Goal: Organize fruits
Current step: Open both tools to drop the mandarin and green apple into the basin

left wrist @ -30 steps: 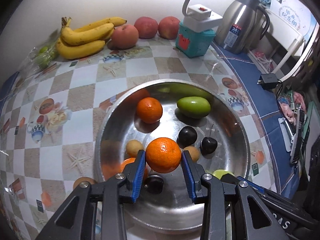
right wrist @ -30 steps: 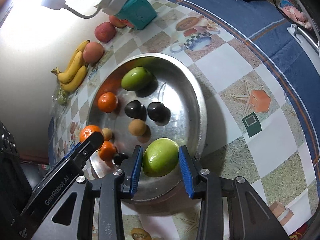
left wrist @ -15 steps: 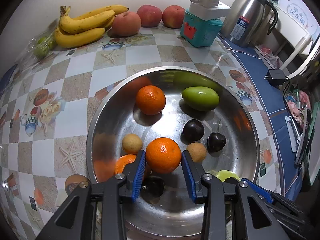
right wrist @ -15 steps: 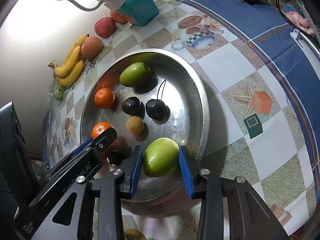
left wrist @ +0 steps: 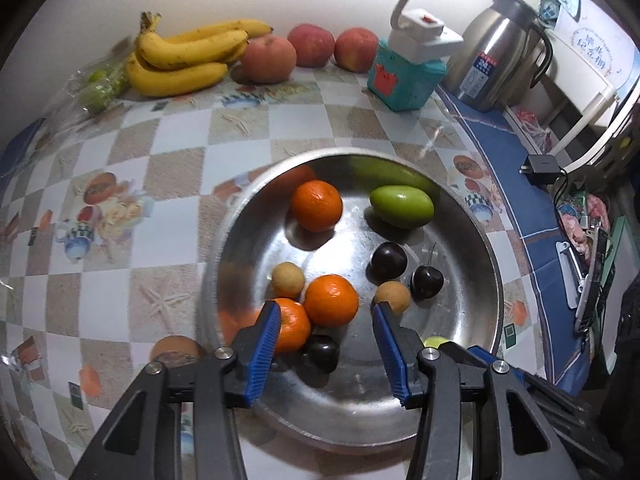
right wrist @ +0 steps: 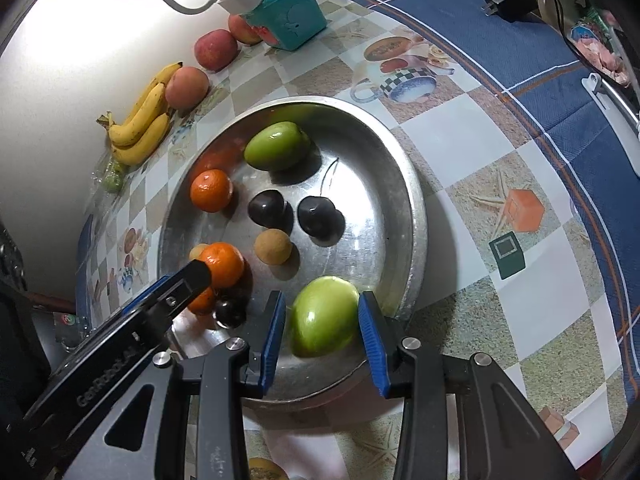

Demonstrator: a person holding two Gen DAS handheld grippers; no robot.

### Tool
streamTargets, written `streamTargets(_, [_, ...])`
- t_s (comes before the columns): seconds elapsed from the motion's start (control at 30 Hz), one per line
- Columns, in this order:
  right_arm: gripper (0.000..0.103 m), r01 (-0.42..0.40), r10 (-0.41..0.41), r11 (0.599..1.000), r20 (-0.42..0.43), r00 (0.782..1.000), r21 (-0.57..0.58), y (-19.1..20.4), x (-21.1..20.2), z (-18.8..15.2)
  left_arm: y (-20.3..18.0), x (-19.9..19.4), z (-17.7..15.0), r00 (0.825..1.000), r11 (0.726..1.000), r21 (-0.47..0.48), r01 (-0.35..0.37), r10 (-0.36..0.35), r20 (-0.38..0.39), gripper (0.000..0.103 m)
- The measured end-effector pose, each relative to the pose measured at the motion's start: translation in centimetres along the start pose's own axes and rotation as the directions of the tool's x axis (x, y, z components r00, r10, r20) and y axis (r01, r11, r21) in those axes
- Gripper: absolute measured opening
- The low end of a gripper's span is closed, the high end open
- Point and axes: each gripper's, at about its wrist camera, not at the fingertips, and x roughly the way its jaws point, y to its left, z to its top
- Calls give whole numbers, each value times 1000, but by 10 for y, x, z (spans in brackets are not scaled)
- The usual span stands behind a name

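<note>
Nearest to me, the right gripper (right wrist: 322, 334) has its blue pads pinching a green fruit (right wrist: 323, 316) over the near edge of the steel basin (right wrist: 404, 184). Beside it, the left gripper (left wrist: 326, 350) has just been opening its jaws; they now stand spread, with a mandarin (left wrist: 331, 300) lying loose on the basin floor ahead of them, touched by neither pad. That mandarin rests against a second mandarin (left wrist: 290, 325) tucked by the left pad, and a dark cherry (left wrist: 322, 354) sits just below the two.

Further into the basin, one small tan longan (left wrist: 286, 280) lies just behind the mandarins, another longan (left wrist: 393, 297) near the right pad. Beyond that one sit two more dark cherries (left wrist: 389, 260), close together. At the far side of the basin are a third mandarin (left wrist: 316, 205) and an oblong green fruit (left wrist: 401, 207), a little apart.

Past the basin, on the checked tablecloth (left wrist: 160, 152) along the wall, lie a bunch of bananas (left wrist: 184, 58), three peaches (left wrist: 268, 59) in a row, a teal box (left wrist: 404, 80) with a lamp clipped on it, and a steel thermos jug (left wrist: 496, 64).
</note>
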Motion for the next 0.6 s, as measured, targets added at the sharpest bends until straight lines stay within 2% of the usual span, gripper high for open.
streamTargets(0.07, [43, 10, -10, 1000, 14, 1000, -11, 3, -3, -1, 6, -6, -2, 1000, 1000, -5, -20, 20, 13, 61])
streamTargets(0.13, [52, 16, -15, 1000, 22, 1000, -14, 4, -5, -2, 14, -11, -4, 998, 998, -19, -56, 56, 23, 67])
streamTargets(0.27, [54, 13, -13, 1000, 37, 999, -16, 4, -11, -3, 36, -16, -14, 987, 985, -58, -160, 161, 23, 71])
streamTargets(0.33, [62, 20, -18, 999, 57, 998, -32, 6, -16, -5, 45, -18, -19, 979, 977, -67, -200, 202, 22, 71])
streamTargets(0.43, [72, 39, -34, 997, 81, 996, -63, 12, -21, -8, 57, -21, -27, 963, 961, -72, -268, 270, 20, 71])
streamTargets(0.47, [75, 45, -39, 996, 86, 996, -72, 13, -22, -10, 60, -21, -30, 953, 951, -68, -301, 302, 19, 71])
streamTargets(0.5, [82, 51, -43, 995, 91, 995, -82, 16, -22, -13, 62, -22, -32, 945, 943, -64, -326, 327, 19, 71])
streamTargets(0.6, [88, 64, -54, 991, 90, 994, -115, 22, -19, -20, 68, -23, -38, 916, 914, -56, -401, 402, 12, 71])
